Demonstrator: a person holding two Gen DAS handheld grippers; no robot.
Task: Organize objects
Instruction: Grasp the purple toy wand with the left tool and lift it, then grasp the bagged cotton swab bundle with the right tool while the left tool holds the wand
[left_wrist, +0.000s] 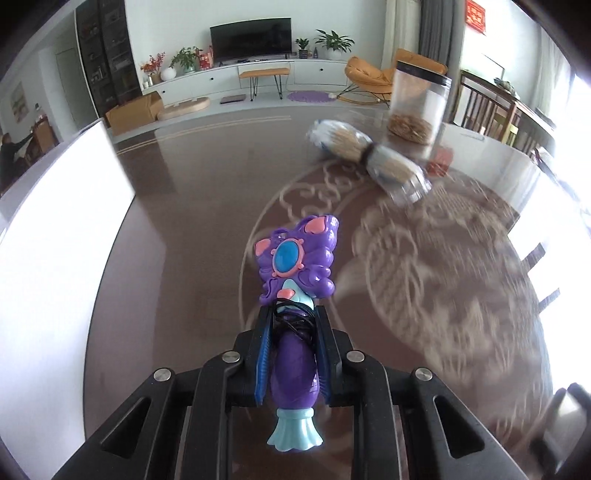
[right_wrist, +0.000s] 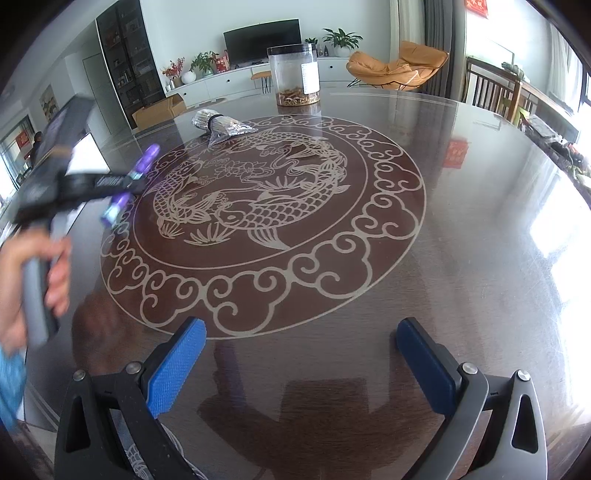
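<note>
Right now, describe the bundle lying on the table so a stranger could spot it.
On the round brown table with the fish engraving, look toward the far side, left of the clear plastic jar. The clear bag of thin pale sticks lies flat there, cinched midway by a dark band, unlike the upright jar.

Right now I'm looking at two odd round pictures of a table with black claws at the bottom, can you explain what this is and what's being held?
No robot here: a person holds a two-finger gripper in each hand, and each gripper carries a wide-angle camera looking along its fingers. One picture comes from the left gripper, which is clamped shut on a purple toy. The other comes from the right gripper, whose blue pads stand wide open and hold nothing; at its left edge you see the person's hand carrying the left gripper. Below is a dark round table with a fish pattern. On it stand a clear jar and a plastic-wrapped bundle.
</note>
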